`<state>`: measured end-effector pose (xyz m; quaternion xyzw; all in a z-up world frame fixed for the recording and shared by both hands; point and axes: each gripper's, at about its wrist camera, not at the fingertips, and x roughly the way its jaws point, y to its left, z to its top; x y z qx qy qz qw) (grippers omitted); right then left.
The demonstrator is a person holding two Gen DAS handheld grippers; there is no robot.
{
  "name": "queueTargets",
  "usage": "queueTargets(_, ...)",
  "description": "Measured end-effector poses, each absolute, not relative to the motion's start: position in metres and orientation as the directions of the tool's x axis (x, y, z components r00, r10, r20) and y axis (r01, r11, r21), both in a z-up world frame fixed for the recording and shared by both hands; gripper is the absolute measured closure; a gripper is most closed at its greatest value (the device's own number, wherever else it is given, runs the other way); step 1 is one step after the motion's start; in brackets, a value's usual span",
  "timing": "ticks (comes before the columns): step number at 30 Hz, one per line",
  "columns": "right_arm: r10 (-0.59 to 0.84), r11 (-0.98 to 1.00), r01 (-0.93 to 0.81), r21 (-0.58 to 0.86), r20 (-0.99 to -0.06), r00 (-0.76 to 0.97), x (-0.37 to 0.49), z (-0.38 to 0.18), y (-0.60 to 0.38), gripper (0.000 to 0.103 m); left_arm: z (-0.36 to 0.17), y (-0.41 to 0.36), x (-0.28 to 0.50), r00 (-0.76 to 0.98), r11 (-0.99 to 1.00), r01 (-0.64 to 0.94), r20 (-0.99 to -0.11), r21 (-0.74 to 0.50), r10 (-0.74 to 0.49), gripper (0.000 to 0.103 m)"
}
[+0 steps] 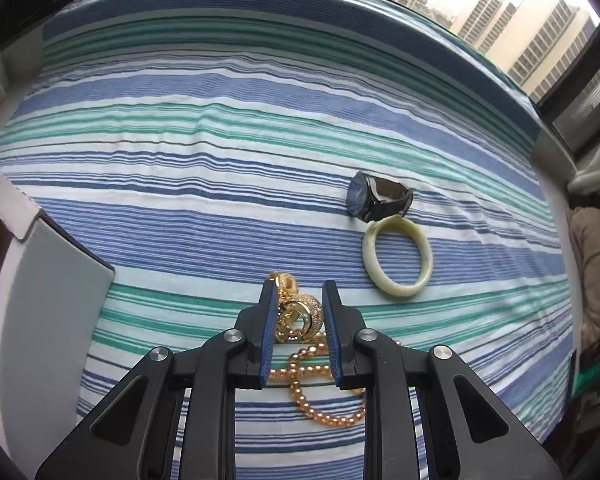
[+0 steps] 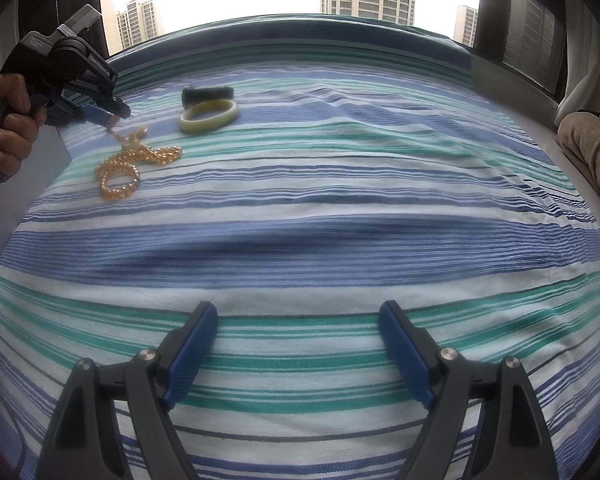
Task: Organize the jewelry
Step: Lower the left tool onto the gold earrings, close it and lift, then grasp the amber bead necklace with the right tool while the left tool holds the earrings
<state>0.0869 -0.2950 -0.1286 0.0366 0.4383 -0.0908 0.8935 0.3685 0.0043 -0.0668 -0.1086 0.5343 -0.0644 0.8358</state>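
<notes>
A gold bead necklace (image 1: 300, 384) lies coiled on the striped cloth (image 1: 220, 140), and its gold openwork pendant (image 1: 302, 314) sits between the blue pads of my left gripper (image 1: 299, 286), which press on it from both sides. To the right lie a pale green jade bangle (image 1: 398, 264) and, just behind it, a black wristwatch (image 1: 378, 196). The right wrist view shows the left gripper (image 2: 112, 118) at the far left in a person's hand (image 2: 8, 120), with the necklace (image 2: 118, 180) trailing from its tips. My right gripper (image 2: 298, 308) stands open over bare cloth, far from the bangle (image 2: 208, 117) and the watch (image 2: 206, 93).
An open grey box (image 1: 52, 280) stands at the cloth's left edge, close to the left gripper. A beige bundle (image 2: 588, 148) lies beyond the right edge. A window with dark frames and high-rise buildings runs behind the far edge.
</notes>
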Motion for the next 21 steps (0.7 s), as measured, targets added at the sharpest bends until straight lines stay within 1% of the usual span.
queueTargets(4, -0.130, 0.981, 0.194, -0.014, -0.790, 0.599, 0.087, -0.129, -0.296, 0.018, -0.024, 0.020, 0.331, 0.466, 0.958, 0.021, -0.845, -0.288, -0.264, 0.082)
queueTargets(8, -0.130, 0.981, 0.194, -0.014, -0.790, 0.599, 0.087, -0.129, -0.295, 0.018, 0.003, 0.041, 0.288, 0.475, 0.947, 0.055, -0.826, -0.316, -0.303, 0.082)
queueTargets(11, -0.130, 0.981, 0.194, -0.014, -0.790, 0.599, 0.087, -0.129, -0.295, 0.018, 0.010, 0.051, 0.259, 0.467, 0.943, 0.075, -0.824, -0.323, -0.320, 0.082)
queueTargets(15, -0.128, 0.981, 0.191, -0.014, -0.791, 0.599, 0.087, -0.128, -0.295, 0.018, 0.001, 0.066, 0.213, 0.438, 0.943, 0.095, -0.838, -0.317, -0.326, 0.082)
queueTargets(16, -0.122, 0.983, 0.181, -0.019, -0.806, 0.580, 0.088, -0.127, -0.296, 0.018, 0.000, 0.068, 0.202, 0.428, 0.942, 0.100, -0.841, -0.319, -0.331, 0.082)
queueTargets(17, -0.102, 0.984, 0.180, -0.004, -0.835, 0.541, 0.092, -0.124, -0.297, 0.018, -0.002, 0.072, 0.192, 0.422, 0.942, 0.104, -0.844, -0.319, -0.332, 0.082)
queueTargets(18, -0.035, 0.984, 0.165, 0.062, -0.848, 0.529, 0.098, -0.116, -0.299, 0.018, -0.005, 0.073, 0.182, 0.417, 0.942, 0.108, -0.846, -0.316, -0.332, 0.082)
queueTargets(19, 0.044, 0.981, 0.133, 0.138, -0.835, 0.549, 0.104, -0.105, -0.299, 0.018, -0.006, 0.074, 0.172, 0.416, 0.942, 0.112, -0.846, -0.315, -0.332, 0.082)
queueTargets(21, 0.107, 0.981, 0.067, 0.184, -0.790, 0.603, 0.125, -0.078, -0.291, 0.018, -0.007, 0.078, 0.159, 0.423, 0.942, 0.118, -0.843, -0.314, -0.333, 0.082)
